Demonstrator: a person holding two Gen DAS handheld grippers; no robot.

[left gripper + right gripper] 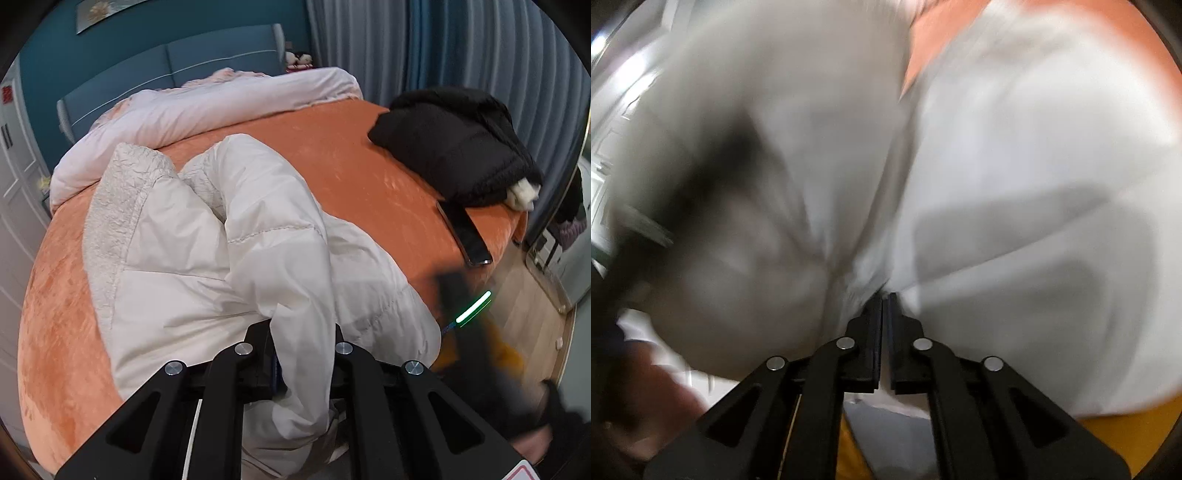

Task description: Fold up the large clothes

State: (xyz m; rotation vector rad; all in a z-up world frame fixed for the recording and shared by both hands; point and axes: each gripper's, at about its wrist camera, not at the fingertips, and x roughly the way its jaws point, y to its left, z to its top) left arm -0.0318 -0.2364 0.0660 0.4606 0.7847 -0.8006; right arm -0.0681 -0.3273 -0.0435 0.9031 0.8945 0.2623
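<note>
A large white padded jacket [207, 254] with a fleecy lining lies crumpled on the orange bed [351, 166]. My left gripper [303, 332] is shut on a thick fold of the jacket, likely a sleeve, that runs between its fingers at the near bed edge. My right gripper [883, 299] is shut on a pinch of the same white jacket [1015, 184], which fills its blurred view; it also shows as a dark blur with a green light in the left wrist view [469, 306], at the jacket's right side.
A black fleece garment [454, 147] lies at the far right of the bed, with a dark phone [465, 232] beside it near the edge. A pale pink duvet [192, 110] is bunched at the headboard. Wooden floor [524, 295] and curtains are to the right.
</note>
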